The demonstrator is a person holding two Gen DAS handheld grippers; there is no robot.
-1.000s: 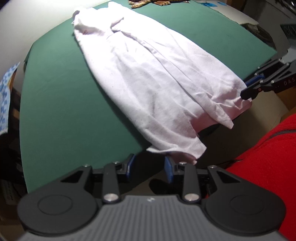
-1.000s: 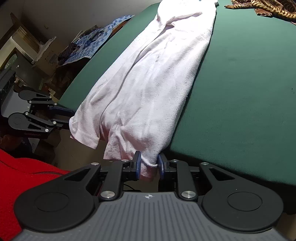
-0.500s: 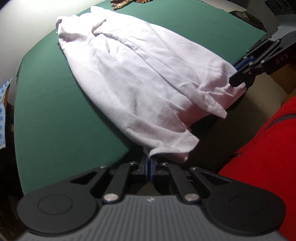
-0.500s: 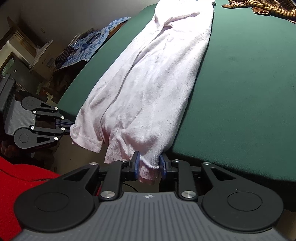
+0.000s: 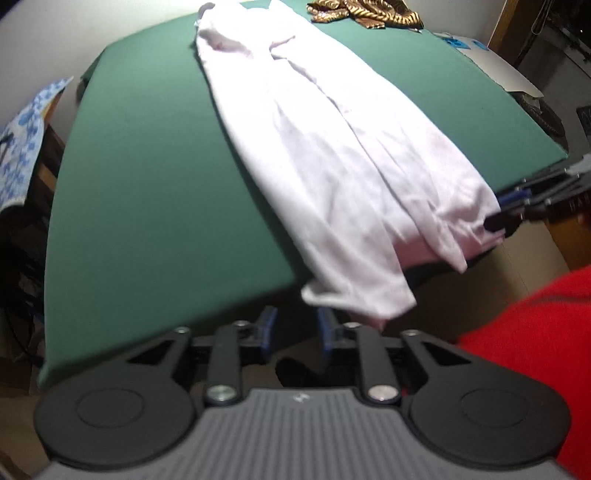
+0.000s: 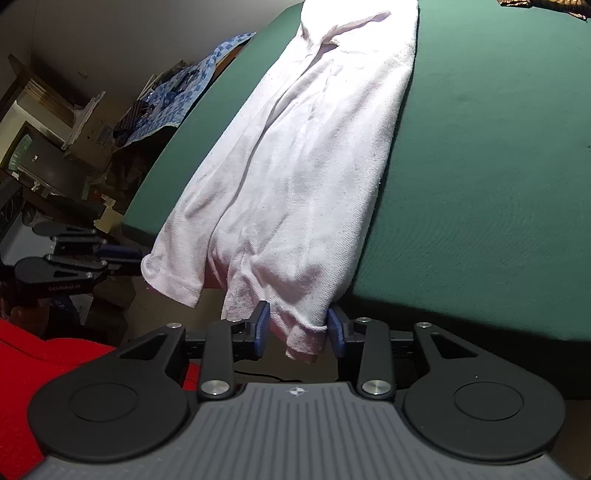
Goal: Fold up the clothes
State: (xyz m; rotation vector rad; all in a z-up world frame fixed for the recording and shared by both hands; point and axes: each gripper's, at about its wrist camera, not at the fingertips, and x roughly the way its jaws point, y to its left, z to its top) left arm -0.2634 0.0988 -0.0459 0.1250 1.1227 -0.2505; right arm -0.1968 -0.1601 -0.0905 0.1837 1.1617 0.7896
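A white garment lies lengthwise on the green table, its hem hanging over the near edge. My left gripper is below the edge with its jaws opening and nothing between them. The hem's left corner hangs just beyond its right finger. In the right wrist view the garment runs down to my right gripper, whose jaws are opening. The hem's right corner hangs loosely between them. The left gripper shows side-on beside the other corner, and the right gripper appears at the table edge.
A brown and gold patterned cloth lies at the table's far end. Blue flowered fabric is heaped on furniture to the left. A white board lies beyond the far right corner. The person's red clothing is close at the right.
The left jaws closed at the hem corner half a second ago and now stand apart again without cloth. The right jaws have widened around the hem they pinched.
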